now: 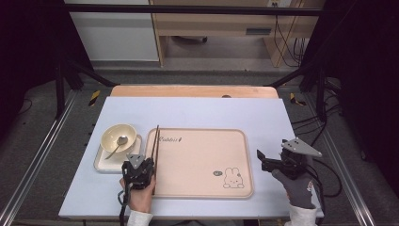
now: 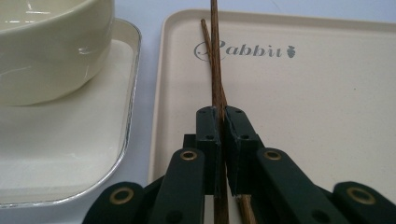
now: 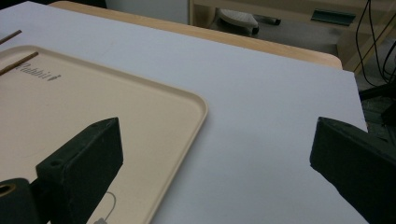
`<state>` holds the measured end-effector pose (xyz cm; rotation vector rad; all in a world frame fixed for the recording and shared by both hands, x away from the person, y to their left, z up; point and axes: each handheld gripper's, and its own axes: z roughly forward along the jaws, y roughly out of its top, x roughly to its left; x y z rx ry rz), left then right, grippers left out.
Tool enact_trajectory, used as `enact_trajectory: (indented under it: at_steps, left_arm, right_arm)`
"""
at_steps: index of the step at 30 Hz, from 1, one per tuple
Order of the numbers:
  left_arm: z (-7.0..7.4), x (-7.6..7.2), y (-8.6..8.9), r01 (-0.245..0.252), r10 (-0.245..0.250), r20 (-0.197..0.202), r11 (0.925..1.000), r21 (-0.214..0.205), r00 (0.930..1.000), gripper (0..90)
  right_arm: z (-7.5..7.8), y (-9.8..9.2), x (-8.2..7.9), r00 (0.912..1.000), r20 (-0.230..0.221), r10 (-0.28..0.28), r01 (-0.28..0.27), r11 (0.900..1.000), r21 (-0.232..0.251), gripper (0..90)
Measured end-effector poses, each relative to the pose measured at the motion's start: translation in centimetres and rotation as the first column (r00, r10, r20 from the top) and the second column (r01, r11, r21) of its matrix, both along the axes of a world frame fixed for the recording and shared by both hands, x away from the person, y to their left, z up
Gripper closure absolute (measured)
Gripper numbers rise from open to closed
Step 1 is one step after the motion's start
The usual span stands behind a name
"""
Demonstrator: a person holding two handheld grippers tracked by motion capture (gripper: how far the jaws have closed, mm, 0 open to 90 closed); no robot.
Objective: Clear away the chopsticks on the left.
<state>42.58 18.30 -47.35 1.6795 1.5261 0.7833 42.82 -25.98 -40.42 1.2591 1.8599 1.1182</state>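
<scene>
Jaws of my left gripper clamp a pair of brown chopsticks at the left edge of the beige rabbit tray, beside the bowl; my right gripper rests with jaws apart, right of the tray.

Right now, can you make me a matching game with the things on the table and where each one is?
Things:
1. spoon
2. chopsticks
3. bunny picture
4. bowl

Places:
A. pinched between the jaws of the left gripper
B. printed in a near corner of the big tray
C. standing on the small white tray
D. lying inside the bowl

Pairs: 1-D, 2-A, 3-B, 4-C
</scene>
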Motion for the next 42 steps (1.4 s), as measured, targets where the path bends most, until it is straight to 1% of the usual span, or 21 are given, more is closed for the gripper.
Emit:
enact_trajectory:
  at_steps: [2,3,5,6,10,13,15,17,19,20,22,24,26,27,30,36,38,42]
  left_arm:
    - [-0.09,0.10,0.04,-0.004,0.004,-0.001,1.0000,0.006,1.0000,84.9]
    - [-0.14,0.16,0.07,-0.003,0.003,-0.010,0.9999,0.016,0.9999,84.9]
    - [-0.24,0.29,0.09,-0.005,0.005,-0.013,0.9996,0.028,0.9999,84.9]
    - [-0.30,0.36,0.10,-0.007,0.007,-0.017,0.9991,0.042,0.9998,84.9]
    - [-0.52,0.51,0.01,-0.016,0.018,-0.030,0.9983,0.056,0.9994,84.9]
    - [-0.54,0.59,0.00,-0.020,0.023,-0.038,0.9981,0.058,0.9990,84.9]
    - [-0.56,0.71,0.00,-0.019,0.022,-0.052,0.9981,0.059,0.9984,84.9]
    - [-0.57,0.66,-0.12,-0.024,0.028,-0.055,0.9977,0.063,0.9981,84.9]
    - [-0.56,0.67,-0.25,-0.023,0.028,-0.059,0.9970,0.073,0.9979,84.9]
    - [-0.58,0.69,-0.28,-0.024,0.029,-0.061,0.9968,0.076,0.9977,84.9]
    - [-0.59,0.74,-0.31,-0.025,0.030,-0.070,0.9968,0.076,0.9971,84.9]
    - [-0.64,0.81,-0.26,-0.030,0.035,-0.080,0.9974,0.065,0.9962,84.8]
    - [-0.63,0.83,-0.29,-0.031,0.036,-0.080,0.9971,0.070,0.9961,84.7]
    - [-0.61,0.85,-0.33,-0.032,0.038,-0.080,0.9964,0.079,0.9961,84.7]
    - [-0.63,0.88,-0.36,-0.031,0.037,-0.078,0.9960,0.084,0.9963,84.5]
    - [-0.62,0.90,-0.28,-0.026,0.032,-0.077,0.9971,0.071,0.9965,82.2]
    - [-0.58,0.89,-0.24,-0.022,0.028,-0.070,0.9966,0.079,0.9971,82.0]
    - [-0.49,0.89,-0.08,-0.013,0.018,-0.060,0.9976,0.068,0.9980,80.7]
  right_arm:
    - [-0.02,0.02,0.02,1.0000,0.000,0.001,-0.001,1.0000,-0.002,2.8]
    - [-0.03,0.03,0.03,1.0000,-0.001,0.002,-0.002,1.0000,-0.003,2.8]
    - [-0.07,0.05,0.07,1.0000,-0.001,0.002,-0.002,1.0000,-0.007,2.8]
    - [-0.07,0.08,0.06,1.0000,-0.003,0.003,-0.003,1.0000,-0.004,2.8]
    - [-0.04,0.02,0.03,1.0000,0.000,0.003,-0.003,1.0000,-0.006,2.8]
    - [-0.05,0.02,0.03,1.0000,-0.002,0.001,-0.001,1.0000,-0.006,2.8]
    - [-0.07,0.09,0.05,1.0000,-0.003,0.004,-0.004,1.0000,-0.006,2.8]
    - [-0.08,0.10,0.05,1.0000,-0.002,0.006,-0.006,0.9999,-0.009,2.8]
    - [-0.02,0.13,-0.02,1.0000,-0.006,0.005,-0.005,1.0000,0.005,2.8]
    - [-0.02,0.13,-0.02,1.0000,-0.006,0.004,-0.004,1.0000,0.004,2.8]
    - [-0.01,0.10,-0.04,1.0000,-0.003,0.007,-0.007,1.0000,-0.002,2.8]
    - [0.08,0.03,-0.09,1.0000,0.003,0.005,-0.005,1.0000,-0.003,2.7]
    - [0.16,0.01,-0.16,1.0000,0.008,0.005,-0.005,1.0000,0.001,2.7]
    - [0.19,-0.04,-0.16,0.9999,0.012,0.005,-0.005,1.0000,-0.003,2.7]
    - [0.20,-0.03,-0.19,0.9999,0.011,0.005,-0.005,1.0000,-0.004,2.7]
    - [0.23,-0.02,-0.22,0.9999,0.011,0.005,-0.005,1.0000,-0.003,2.7]
    - [0.25,-0.03,-0.24,0.9999,0.012,0.006,-0.006,1.0000,-0.001,2.7]
    - [0.24,-0.03,-0.23,0.9999,0.011,0.007,-0.007,1.0000,-0.003,2.7]
